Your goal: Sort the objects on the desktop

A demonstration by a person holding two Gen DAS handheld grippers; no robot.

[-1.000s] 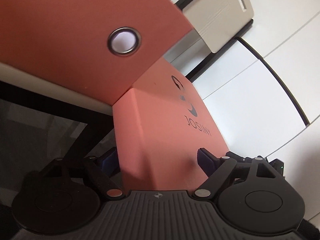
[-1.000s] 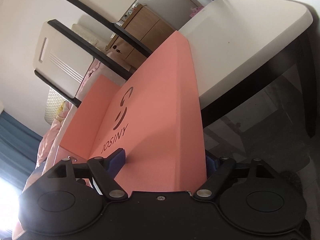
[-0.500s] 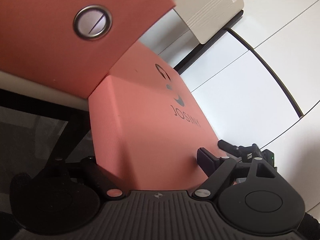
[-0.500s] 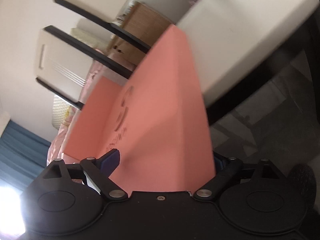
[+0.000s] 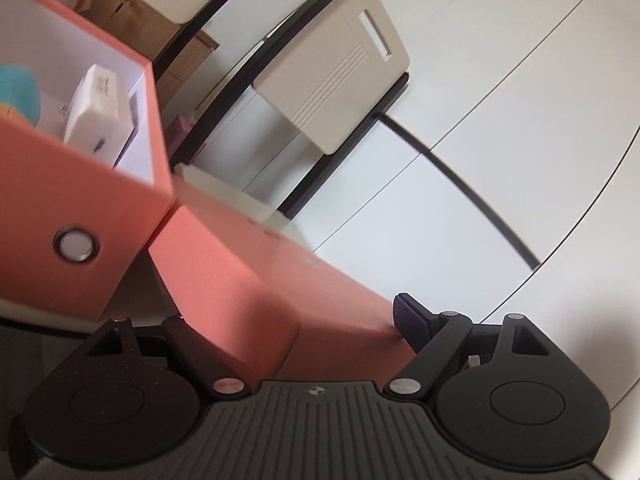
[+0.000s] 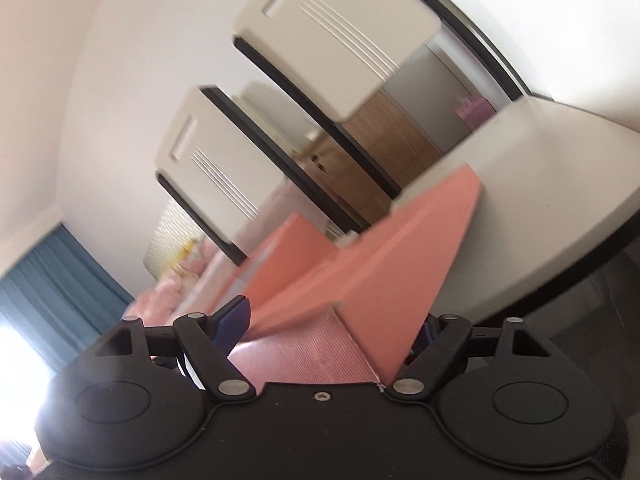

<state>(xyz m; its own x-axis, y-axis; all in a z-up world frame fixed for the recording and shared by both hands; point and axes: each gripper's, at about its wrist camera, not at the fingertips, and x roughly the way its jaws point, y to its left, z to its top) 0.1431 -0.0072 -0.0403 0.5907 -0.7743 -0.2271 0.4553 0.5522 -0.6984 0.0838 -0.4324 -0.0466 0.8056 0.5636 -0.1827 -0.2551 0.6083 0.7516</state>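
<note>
Beside coral storage box point(image 5: 60, 184): white adapter point(image 5: 98, 108), teal item point(image 5: 16, 92) already inside. Coral lid point(image 5: 256, 280) pinched by left gripper point(image 5: 288, 332) and right gripper point(image 6: 336, 320); closing box remains.

My two wrist cameras look along their fingers, tilted, very close to the same pink lid point(image 5: 256, 280) point(image 6: 384, 280), facing pale chairs point(image 5: 332, 76) point(image 6: 336, 36).
</note>
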